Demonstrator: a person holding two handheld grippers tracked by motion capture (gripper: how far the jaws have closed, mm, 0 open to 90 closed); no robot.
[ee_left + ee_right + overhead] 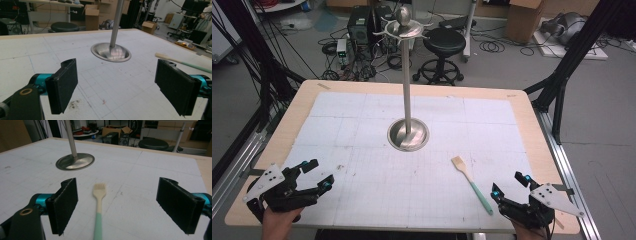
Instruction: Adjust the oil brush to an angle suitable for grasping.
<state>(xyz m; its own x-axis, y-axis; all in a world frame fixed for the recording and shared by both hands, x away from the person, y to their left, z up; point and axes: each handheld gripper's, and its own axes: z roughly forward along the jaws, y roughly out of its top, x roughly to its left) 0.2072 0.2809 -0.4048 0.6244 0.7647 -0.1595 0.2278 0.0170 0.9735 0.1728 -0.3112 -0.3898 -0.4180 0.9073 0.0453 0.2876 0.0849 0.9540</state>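
Green-handled brush (472,184) beside right tongs (510,184)

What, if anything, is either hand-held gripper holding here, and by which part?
Nothing is held. The left hand-held gripper and the right hand-held gripper both stand open and empty. The brush lies on the table by the right one, untouched.

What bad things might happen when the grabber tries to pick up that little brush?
The brush lies flat on the mat, and its handle is thin, so the open right gripper might pinch badly and let it slip or flick away. The tall metal stand rises in the middle of the table; a hand swinging the brush toward its hooks might knock it and make it wobble.
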